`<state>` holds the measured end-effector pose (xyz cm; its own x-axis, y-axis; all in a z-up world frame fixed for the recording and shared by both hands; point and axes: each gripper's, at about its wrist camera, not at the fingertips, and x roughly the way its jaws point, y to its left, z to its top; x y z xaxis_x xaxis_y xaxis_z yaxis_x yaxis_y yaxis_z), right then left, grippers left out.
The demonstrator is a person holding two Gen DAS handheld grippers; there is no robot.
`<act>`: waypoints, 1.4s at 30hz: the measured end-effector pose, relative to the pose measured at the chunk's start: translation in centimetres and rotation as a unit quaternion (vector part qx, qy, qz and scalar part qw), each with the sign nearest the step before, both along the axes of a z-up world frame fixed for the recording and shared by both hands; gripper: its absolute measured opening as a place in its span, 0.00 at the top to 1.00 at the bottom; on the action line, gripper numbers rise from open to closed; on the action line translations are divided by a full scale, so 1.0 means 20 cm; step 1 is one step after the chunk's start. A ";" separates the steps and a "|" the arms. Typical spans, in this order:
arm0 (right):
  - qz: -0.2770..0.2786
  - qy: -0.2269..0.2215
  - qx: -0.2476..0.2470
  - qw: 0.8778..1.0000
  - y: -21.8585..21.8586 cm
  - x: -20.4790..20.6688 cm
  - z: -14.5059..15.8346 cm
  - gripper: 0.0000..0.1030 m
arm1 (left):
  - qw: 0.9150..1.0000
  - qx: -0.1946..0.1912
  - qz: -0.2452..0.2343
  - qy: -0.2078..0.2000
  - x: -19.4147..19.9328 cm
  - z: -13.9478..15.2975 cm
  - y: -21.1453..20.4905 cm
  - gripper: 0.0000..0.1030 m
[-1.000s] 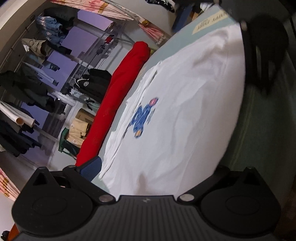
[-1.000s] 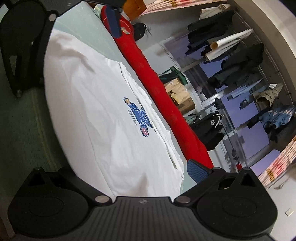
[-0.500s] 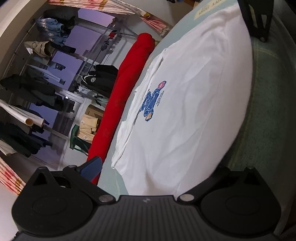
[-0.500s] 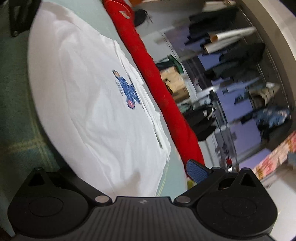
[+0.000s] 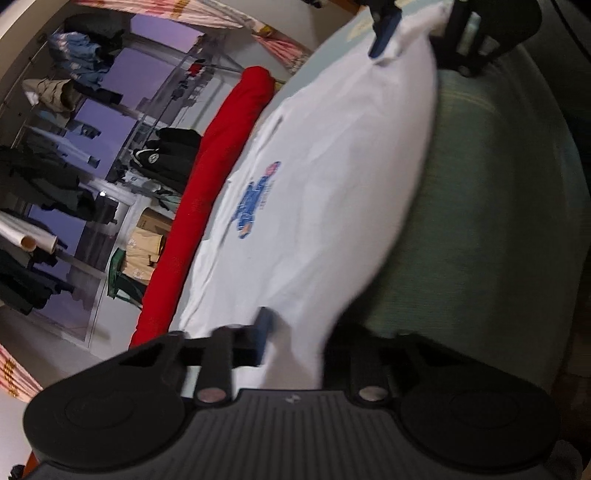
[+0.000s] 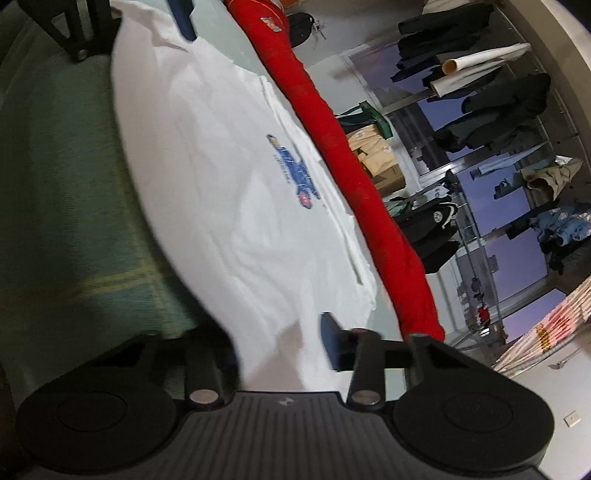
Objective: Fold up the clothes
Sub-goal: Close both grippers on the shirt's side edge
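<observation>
Left wrist view: both grippers, left (image 5: pixel 295 332) and right (image 6: pixel 280 339), pinch the soft, wrinkled white shirt's (image 5: pixel 332 177) edge in their jaws.

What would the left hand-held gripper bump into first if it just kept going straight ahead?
The white T-shirt. The left hand-held gripper already has the shirt's edge between its fingers, so it would only push further along the cloth toward the right hand-held gripper at the far corner. Depth is hard to judge.

The white shirt (image 5: pixel 332 177) with a small blue print (image 5: pixel 255 201) lies spread on the bench, front up, one long edge hanging over the bench's near edge, slightly wrinkled.
</observation>
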<state>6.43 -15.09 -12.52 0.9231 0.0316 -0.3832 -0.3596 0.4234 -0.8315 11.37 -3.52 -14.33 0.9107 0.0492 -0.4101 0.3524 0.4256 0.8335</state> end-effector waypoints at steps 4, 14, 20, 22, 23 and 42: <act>-0.005 -0.003 -0.012 1.000 0.04 -0.03 -0.06 0.92 | 1.000 -0.003 0.005 0.001 -0.01 -0.03 -0.01 0.97; -0.005 0.011 -0.013 1.000 0.04 -0.02 -0.04 0.92 | 1.000 -0.017 0.006 0.011 -0.01 0.02 0.02 0.96; 0.000 0.020 -0.012 1.000 0.02 0.03 0.06 0.94 | 1.000 -0.031 0.006 -0.003 0.03 0.13 0.05 0.95; 0.000 0.009 -0.014 1.000 0.01 0.05 0.10 0.94 | 0.999 -0.032 0.008 -0.013 0.07 0.17 0.05 0.95; -0.001 0.004 -0.015 1.000 0.01 0.06 0.11 0.94 | 0.999 -0.035 0.013 -0.022 0.09 0.19 0.05 0.95; -0.005 -0.069 -0.032 0.997 0.03 0.57 0.31 0.94 | 0.993 -0.076 0.054 -0.075 0.64 0.42 0.10 0.95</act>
